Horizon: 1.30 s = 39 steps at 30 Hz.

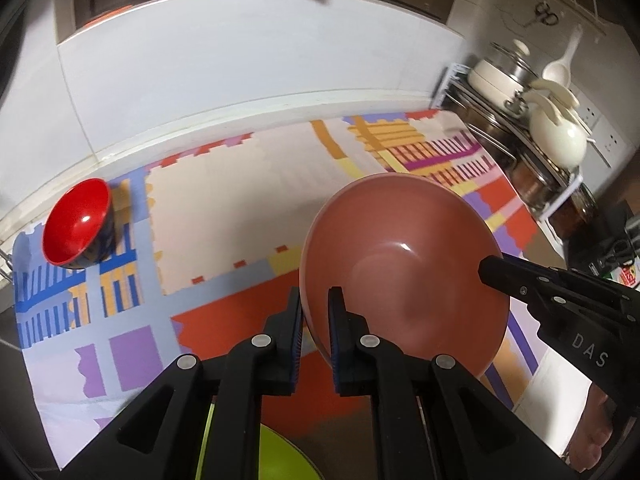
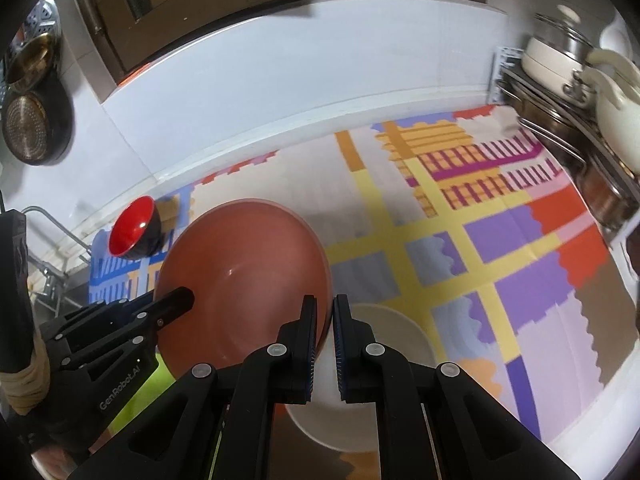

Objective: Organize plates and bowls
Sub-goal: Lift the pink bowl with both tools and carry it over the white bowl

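Pink plate (image 1: 404, 264): held off the counter between both tongs, tilted; left gripper (image 1: 316, 320) clamped narrow on its left rim, one pad each side; right gripper (image 2: 325, 320) likewise pinched on the opposite rim. Red bowl (image 1: 78, 222): black outside, tipped on its side on the patterned cloth (image 1: 224, 184), well left of and beyond the left tongs. Cream plate (image 2: 404, 344): flat on the cloth, directly beneath the right tongs. Green plate (image 1: 276, 456): below the left tongs, mostly hidden. Rack of pots (image 2: 560, 80): far right of both.
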Each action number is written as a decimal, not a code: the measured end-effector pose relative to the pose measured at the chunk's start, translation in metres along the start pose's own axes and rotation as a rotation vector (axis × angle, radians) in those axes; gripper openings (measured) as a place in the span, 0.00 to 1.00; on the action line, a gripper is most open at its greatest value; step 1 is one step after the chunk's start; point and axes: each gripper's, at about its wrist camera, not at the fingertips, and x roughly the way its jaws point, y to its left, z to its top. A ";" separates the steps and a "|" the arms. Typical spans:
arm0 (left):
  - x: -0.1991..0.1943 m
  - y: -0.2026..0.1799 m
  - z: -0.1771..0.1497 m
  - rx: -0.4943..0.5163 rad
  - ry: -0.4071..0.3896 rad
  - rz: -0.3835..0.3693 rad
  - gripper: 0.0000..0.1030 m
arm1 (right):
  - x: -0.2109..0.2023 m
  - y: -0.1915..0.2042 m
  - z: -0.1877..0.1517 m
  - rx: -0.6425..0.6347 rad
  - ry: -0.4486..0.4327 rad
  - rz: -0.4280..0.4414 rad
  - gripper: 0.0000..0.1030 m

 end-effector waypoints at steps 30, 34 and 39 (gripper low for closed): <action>0.049 -0.062 -0.032 0.079 0.152 0.020 0.14 | 0.011 -0.070 -0.042 0.062 0.100 -0.027 0.10; 0.053 -0.065 -0.033 0.085 0.158 0.027 0.16 | 0.016 -0.075 -0.045 0.076 0.113 -0.016 0.10; 0.056 -0.067 -0.034 0.091 0.160 0.040 0.17 | 0.021 -0.079 -0.046 0.083 0.118 -0.007 0.10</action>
